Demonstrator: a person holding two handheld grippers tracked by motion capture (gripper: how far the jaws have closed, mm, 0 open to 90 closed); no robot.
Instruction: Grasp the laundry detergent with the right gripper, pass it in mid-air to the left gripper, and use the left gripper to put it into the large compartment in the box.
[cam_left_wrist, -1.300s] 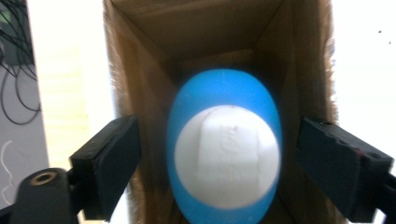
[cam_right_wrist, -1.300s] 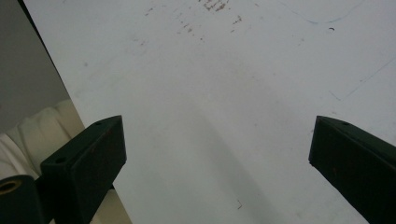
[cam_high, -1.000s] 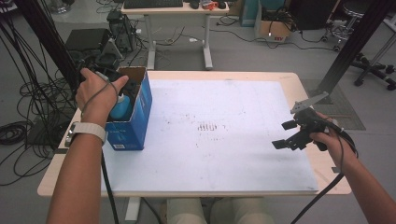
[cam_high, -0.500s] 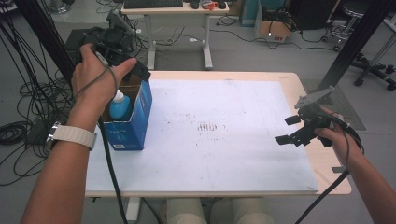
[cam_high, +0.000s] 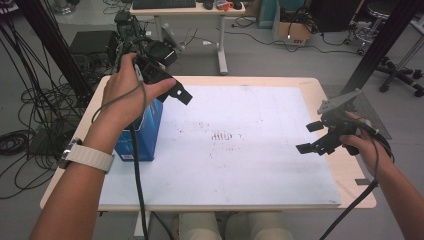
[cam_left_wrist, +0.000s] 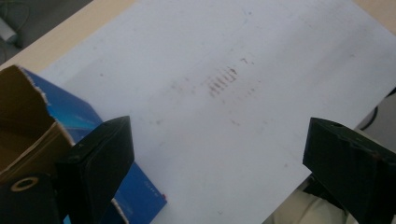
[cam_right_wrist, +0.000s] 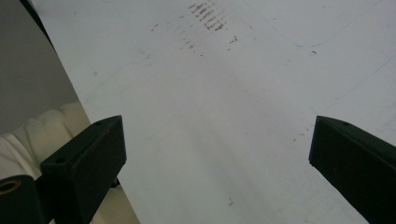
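— Where's the left gripper (cam_high: 170, 85) from where you stand?

— Lifted above the blue box (cam_high: 142, 135), which stands upright at the left end of the white sheet (cam_high: 240, 150) on the table (cam_high: 310, 82). The person's left hand (cam_high: 125, 95) and wrist cover most of the box from the high view, so I can't see its top or anything inside from there.

— And from the gripper's own camera?

— The left gripper view catches one corner of the box (cam_left_wrist: 70, 140): a torn brown cardboard flap, blue side below. The inside is cut off by the frame and the near jaw. The jaws stand wide apart with bare sheet between them, gripping nothing.

— The right one?

— The right gripper (cam_high: 315, 137) hangs over the right end of the sheet, well apart from the box. Its jaws are also spread wide, with nothing in them; in the right gripper view just the smudged sheet (cam_right_wrist: 224, 116) lies between.

— Those marks in the middle?

— A patch of dark smudges (cam_high: 222, 135), too faint to read as anything.
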